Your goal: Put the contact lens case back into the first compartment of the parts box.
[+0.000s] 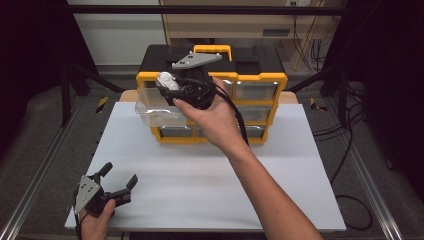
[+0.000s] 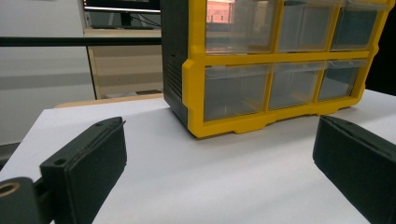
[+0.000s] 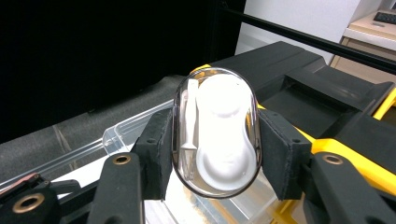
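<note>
Right gripper view: capsule (image 3: pixel 217 135) above drawer rim (image 3: pixel 116 135)

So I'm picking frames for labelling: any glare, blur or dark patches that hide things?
High view: evenly lit white table, black surroundings. Left gripper view: close jaws slightly soft, yellow-framed drawer cabinet sharp. Right gripper view: clear oval plastic case with white insert shows mild reflections; upper left is black.

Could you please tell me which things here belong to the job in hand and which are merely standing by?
In the job:
right gripper, shut on the clear oval case
pulled-out clear drawer
yellow organizer

Standing by:
left gripper, open above the white board
cables on the floor
</note>
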{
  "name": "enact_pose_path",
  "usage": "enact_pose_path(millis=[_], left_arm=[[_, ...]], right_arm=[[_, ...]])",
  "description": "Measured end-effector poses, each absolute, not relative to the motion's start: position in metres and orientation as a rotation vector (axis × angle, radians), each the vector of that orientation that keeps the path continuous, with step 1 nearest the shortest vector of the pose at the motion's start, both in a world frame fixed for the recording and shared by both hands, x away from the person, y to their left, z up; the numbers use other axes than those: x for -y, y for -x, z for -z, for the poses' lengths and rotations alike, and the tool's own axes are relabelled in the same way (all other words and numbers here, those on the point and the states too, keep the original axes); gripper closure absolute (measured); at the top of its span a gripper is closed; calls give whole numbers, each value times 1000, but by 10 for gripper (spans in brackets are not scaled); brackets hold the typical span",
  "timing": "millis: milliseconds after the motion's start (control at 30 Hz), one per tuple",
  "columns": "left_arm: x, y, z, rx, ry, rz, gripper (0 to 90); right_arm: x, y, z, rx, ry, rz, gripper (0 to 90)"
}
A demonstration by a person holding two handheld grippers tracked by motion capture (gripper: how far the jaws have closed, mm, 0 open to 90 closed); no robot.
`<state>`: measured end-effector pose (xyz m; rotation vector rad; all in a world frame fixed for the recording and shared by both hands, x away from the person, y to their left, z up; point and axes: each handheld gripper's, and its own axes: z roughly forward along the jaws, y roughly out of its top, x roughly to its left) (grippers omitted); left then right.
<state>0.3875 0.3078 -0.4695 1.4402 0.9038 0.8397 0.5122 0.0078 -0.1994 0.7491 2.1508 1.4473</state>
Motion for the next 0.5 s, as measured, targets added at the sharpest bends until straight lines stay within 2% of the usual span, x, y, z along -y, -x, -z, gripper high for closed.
enact_pose_path(millis=[500], left_arm=[[-307,-388,470,-901,-1443,-838,26]], right_arm=[[-6,-515,197,-2166,-768,-1468,491]])
